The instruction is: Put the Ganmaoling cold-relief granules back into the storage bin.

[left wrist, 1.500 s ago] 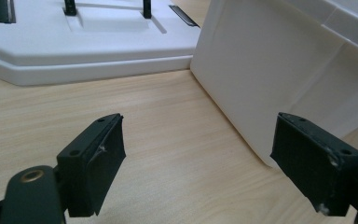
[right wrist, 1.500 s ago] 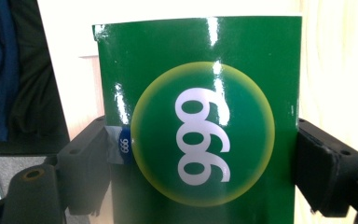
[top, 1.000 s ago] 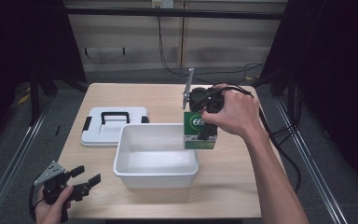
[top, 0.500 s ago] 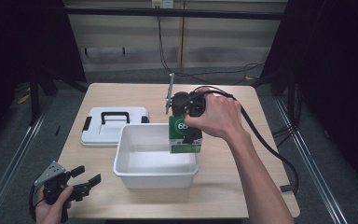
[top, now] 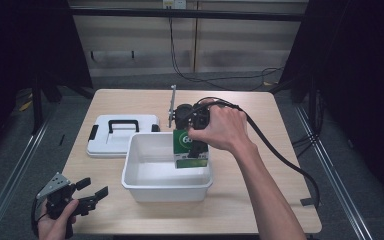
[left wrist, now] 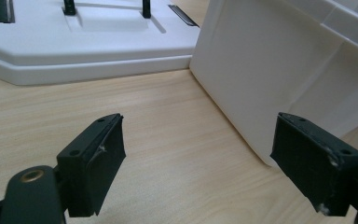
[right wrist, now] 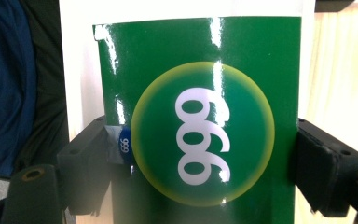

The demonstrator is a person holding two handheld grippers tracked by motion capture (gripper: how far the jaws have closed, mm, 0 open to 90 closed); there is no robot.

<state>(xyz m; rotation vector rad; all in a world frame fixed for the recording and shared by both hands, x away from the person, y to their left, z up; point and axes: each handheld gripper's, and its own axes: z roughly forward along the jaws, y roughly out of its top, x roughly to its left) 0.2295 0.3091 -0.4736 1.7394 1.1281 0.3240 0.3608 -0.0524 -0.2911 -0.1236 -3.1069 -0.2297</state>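
Hiding the green box's (top: 189,148) top, the right gripper (top: 192,120) clamps it.

Pale wooden table (top: 130,100) on grey floor (top: 10,150), beige wall panels (top: 130,40) behind.

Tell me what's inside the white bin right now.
The white bin holds the lower part of a green box, clamped in the right gripper near the bin's right wall. The bin's floor elsewhere looks bare; the box and hand cover the spot beneath them.

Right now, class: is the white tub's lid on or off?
Off. The lid lies flat on the table beside the open tub.
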